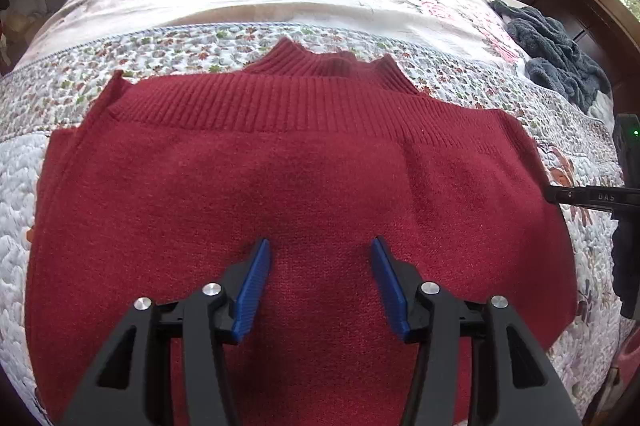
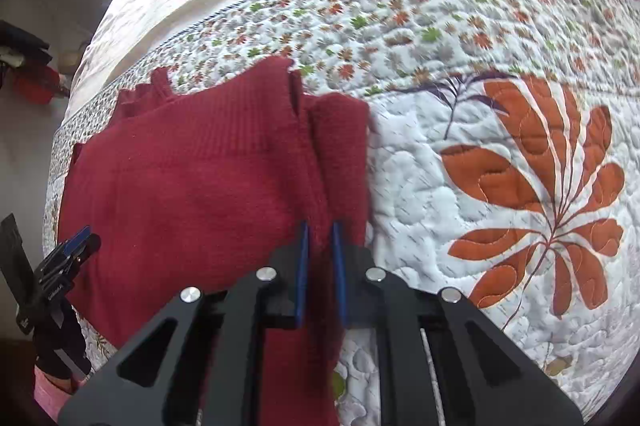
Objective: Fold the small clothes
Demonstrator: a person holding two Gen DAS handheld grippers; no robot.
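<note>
Knitwear first: the dark red knitted sweater with a ribbed collar (image 1: pixel 304 186) lies flat on the bed, on the white quilted bedspread printed with small flowers and a large orange leaf (image 2: pixel 500 194), its collar pointing away from me and its ribbed hem already doubled up toward the collar. I judge I am partway through the fold, with the body shortened and the right side being brought in.

My right tool (image 2: pixel 320 246) has its blue pads nearly together, pinching a ridge of the red knit at the sweater's right edge. I hold it there because that strip, which looks like a sleeve or side panel lying in a narrow band beside the body, needs carrying over onto the body.

My left tool (image 1: pixel 318 254) stands wide apart over the middle of the sweater with nothing between its blue pads. I keep it low above the cloth, I think, so it can press the body down while the right side moves; whether its tips touch the knit I cannot tell.

Further out, a crumpled grey-blue fleecy garment (image 1: pixel 560 54) waits at the far right of the bed, well apart from the sweater.
</note>
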